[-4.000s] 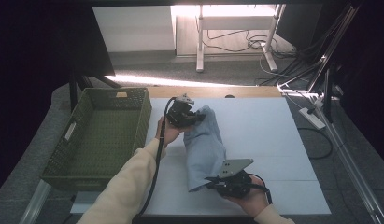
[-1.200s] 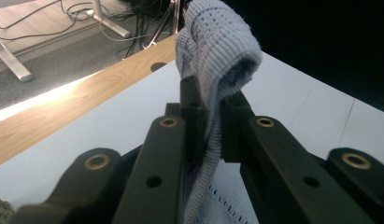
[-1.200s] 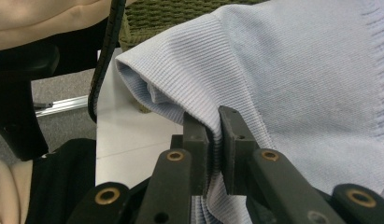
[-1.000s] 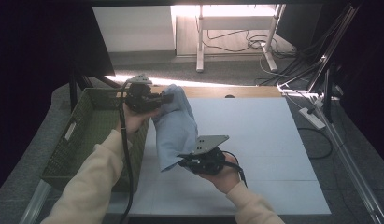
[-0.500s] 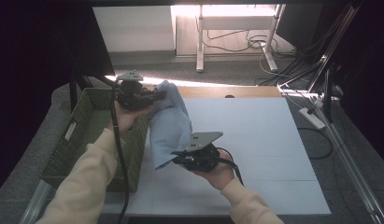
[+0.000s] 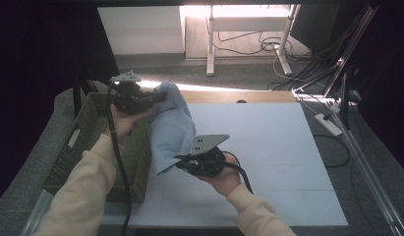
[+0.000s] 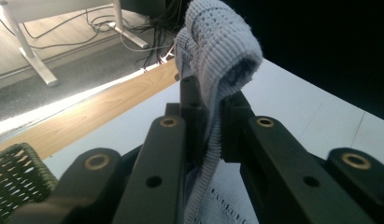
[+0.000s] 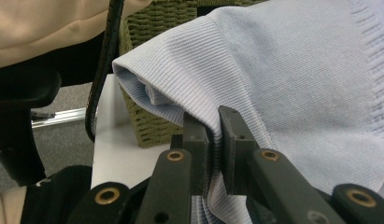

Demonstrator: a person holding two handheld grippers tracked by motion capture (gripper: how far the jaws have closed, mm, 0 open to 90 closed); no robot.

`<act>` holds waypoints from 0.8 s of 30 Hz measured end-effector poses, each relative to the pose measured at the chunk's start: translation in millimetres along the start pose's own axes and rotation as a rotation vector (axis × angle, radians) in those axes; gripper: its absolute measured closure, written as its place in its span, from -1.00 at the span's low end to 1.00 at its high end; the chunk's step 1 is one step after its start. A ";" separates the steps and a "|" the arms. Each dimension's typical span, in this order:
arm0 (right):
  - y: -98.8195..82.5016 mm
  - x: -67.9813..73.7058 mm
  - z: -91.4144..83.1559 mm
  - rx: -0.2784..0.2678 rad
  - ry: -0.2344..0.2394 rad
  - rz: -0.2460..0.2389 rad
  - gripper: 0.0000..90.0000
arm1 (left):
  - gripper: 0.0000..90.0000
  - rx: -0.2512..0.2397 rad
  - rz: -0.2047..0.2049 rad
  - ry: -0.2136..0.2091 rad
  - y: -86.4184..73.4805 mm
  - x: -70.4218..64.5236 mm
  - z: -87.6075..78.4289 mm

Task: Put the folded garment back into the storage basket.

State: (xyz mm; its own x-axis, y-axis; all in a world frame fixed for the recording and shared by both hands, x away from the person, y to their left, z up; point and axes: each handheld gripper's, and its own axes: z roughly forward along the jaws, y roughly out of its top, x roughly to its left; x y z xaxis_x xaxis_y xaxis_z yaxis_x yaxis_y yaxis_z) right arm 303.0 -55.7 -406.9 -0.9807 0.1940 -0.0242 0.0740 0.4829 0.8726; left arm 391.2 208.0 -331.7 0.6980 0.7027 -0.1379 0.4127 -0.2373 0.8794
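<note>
Left hand-held gripper [image 6: 158, 97] clamped on top edge of blue knit cloth [image 6: 172, 129]; right hand-held gripper [image 6: 182, 162] pinched on lower fold. Cloth hung betw. both, above bench [image 6: 268, 142], just beside green woven basket [image 6: 79, 147]. Advice: keep both grips tight, carry level over basket rim, lower before release. No brands/writing legible.

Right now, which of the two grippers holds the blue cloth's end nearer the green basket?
The left gripper: it clamps the blue cloth's far end right above the green basket's rim, while the right gripper pinches the near end over the white table.
</note>
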 end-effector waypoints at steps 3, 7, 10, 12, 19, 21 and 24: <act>4.0 -0.8 2.8 -0.001 0.003 -0.004 0.83 | 0.82 -0.006 -0.004 0.006 0.0 2.7 -4.9; 9.7 -0.8 7.5 -0.002 0.009 -0.014 0.83 | 0.83 -0.009 -0.006 0.017 -0.1 6.1 -11.2; 13.6 -0.7 10.5 -0.005 0.012 -0.019 0.82 | 0.82 -0.014 -0.007 0.026 0.1 9.3 -16.7; 16.5 -0.7 12.6 -0.008 0.014 -0.022 0.83 | 0.82 -0.019 -0.009 0.028 -0.1 10.9 -19.5; 25.0 0.9 21.0 -0.010 0.024 -0.036 0.83 | 0.82 -0.018 -0.009 0.046 -1.1 16.0 -26.9; 26.8 0.8 23.4 -0.013 0.027 -0.037 0.83 | 0.83 -0.017 -0.014 0.050 -1.7 18.4 -28.4; 28.6 0.3 26.1 -0.012 0.027 -0.034 0.83 | 0.83 -0.019 -0.019 0.051 -2.3 20.6 -30.2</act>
State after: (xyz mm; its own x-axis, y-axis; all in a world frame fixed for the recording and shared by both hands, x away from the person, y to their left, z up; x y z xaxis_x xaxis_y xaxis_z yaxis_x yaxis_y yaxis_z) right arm 309.6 -19.5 -394.7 -0.9871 0.1546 -0.0411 0.0384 0.4785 0.8773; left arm 386.9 243.3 -322.8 0.6595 0.7401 -0.1314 0.4138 -0.2114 0.8855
